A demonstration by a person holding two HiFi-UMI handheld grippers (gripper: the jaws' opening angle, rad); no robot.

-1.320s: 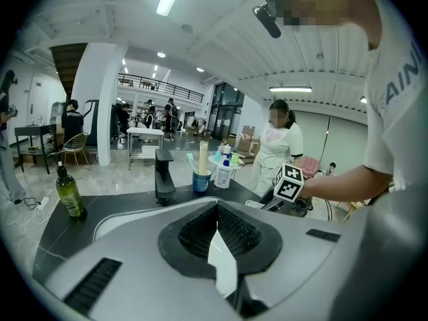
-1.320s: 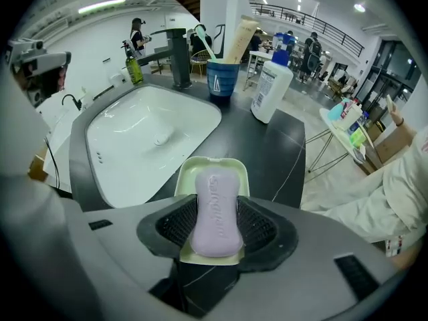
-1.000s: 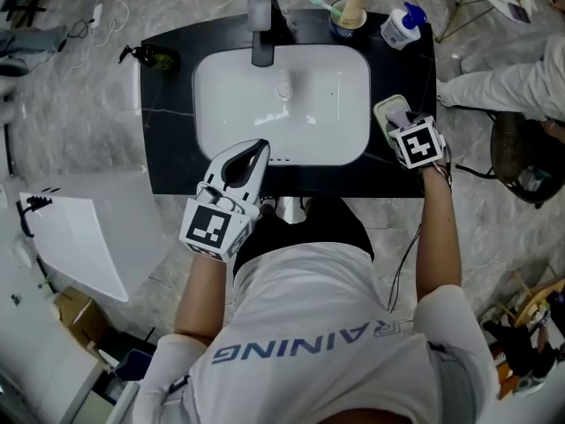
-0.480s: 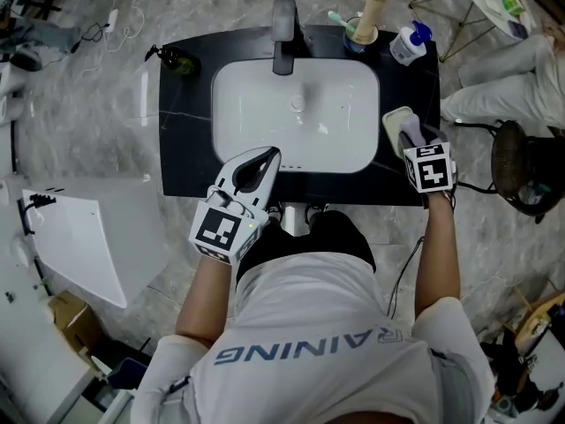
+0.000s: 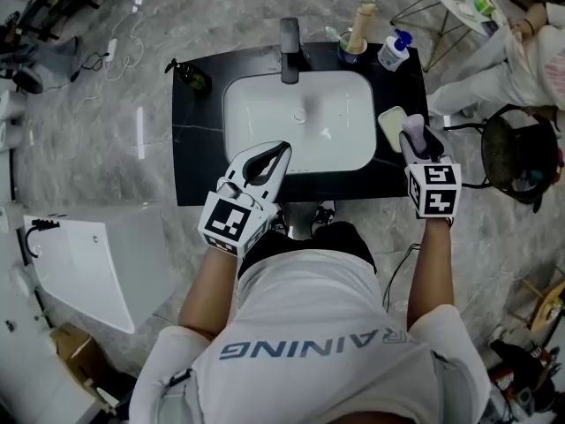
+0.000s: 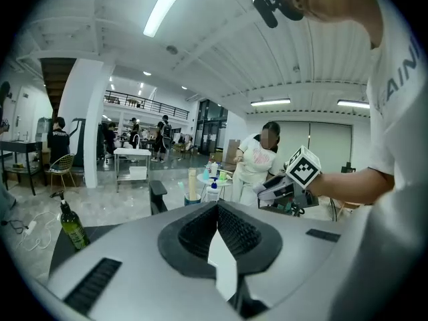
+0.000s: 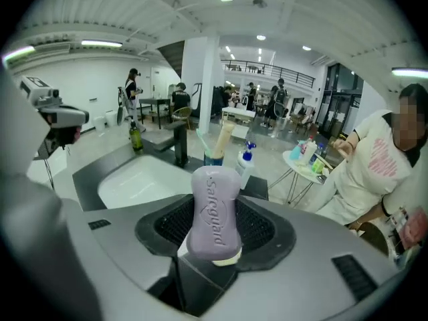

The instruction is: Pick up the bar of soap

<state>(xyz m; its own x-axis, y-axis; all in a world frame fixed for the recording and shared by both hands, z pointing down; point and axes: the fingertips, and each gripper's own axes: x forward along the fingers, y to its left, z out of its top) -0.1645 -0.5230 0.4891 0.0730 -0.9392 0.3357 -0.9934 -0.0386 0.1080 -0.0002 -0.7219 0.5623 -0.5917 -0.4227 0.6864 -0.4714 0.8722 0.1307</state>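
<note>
Two grippers, head view: both are held over the near edge of a black counter (image 5: pixel 199 162) into which a white sink (image 5: pixel 252 126) is set.
Left gripper, head view: the left gripper (image 5: pixel 281 149) is raised over the near left corner of the sink, its tips pointed toward the basin.
Right gripper, head view: the right gripper (image 5: pixel 415 135) is held at the counter's right end, with a purple bar of soap (image 5: pixel 412 127) seen at its tips.
Soap dish, head view: a pale dish (image 5: pixel 389 129) lies on the counter just left of the right gripper's tips.
Beyond the grippers, head view: a faucet (image 5: pixel 290 38), a cup (image 5: pixel 346 51), a pump bottle (image 5: pixel 393 51) and a dark bottle (image 5: pixel 194 78) are lined up along the far edge.
Jaws, left gripper view: they are pressed together, and nothing is caught between them.
Jaws, right gripper view: they are pinched on the bar of soap, which is held upright on end between the ribbed pads (image 7: pixel 257 226), its embossed lettering turned toward the camera.
Surroundings, right gripper view: the sink is seen ahead and to the left of the soap, the faucet beyond it.
</note>
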